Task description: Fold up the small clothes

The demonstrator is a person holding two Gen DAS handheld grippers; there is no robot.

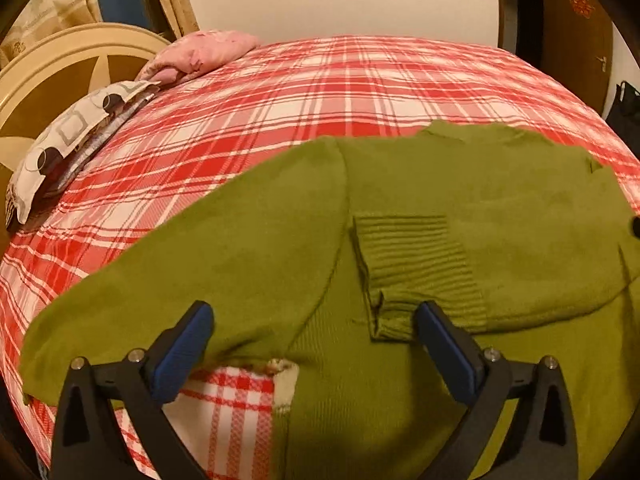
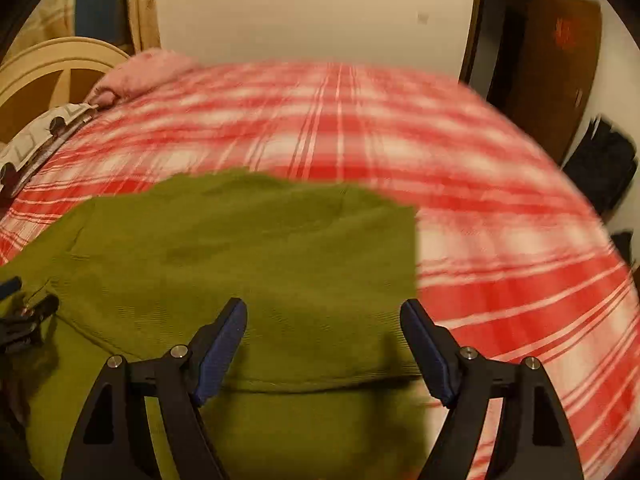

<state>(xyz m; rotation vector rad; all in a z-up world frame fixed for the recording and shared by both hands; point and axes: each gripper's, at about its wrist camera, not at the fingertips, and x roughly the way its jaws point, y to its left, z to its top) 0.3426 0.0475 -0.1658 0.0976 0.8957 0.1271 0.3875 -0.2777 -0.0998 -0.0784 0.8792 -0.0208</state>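
Observation:
An olive-green sweater (image 1: pixel 460 200) lies spread on the red plaid bed (image 1: pixel 280 92). One sleeve is folded across its body and ends in a ribbed cuff (image 1: pixel 420 268). My left gripper (image 1: pixel 316 312) stands open just above the sweater's near part, its blue pads apart with the cuff's end lying loose between them. In the right wrist view, which is blurred, the same sweater (image 2: pixel 240 248) fills the lower left. My right gripper (image 2: pixel 324 306) hovers open over the folded right edge with nothing pinched. The left gripper's black frame (image 2: pixel 20 320) shows at the left edge.
A pink pillow (image 1: pixel 200 54) and a patterned pillow (image 1: pixel 72 136) lie at the bed's far left by a cream headboard (image 1: pixel 60 68). A brown door (image 1: pixel 576 28) and a dark bag (image 2: pixel 600 172) stand beyond the bed's right side. Plaid bedding extends behind the sweater.

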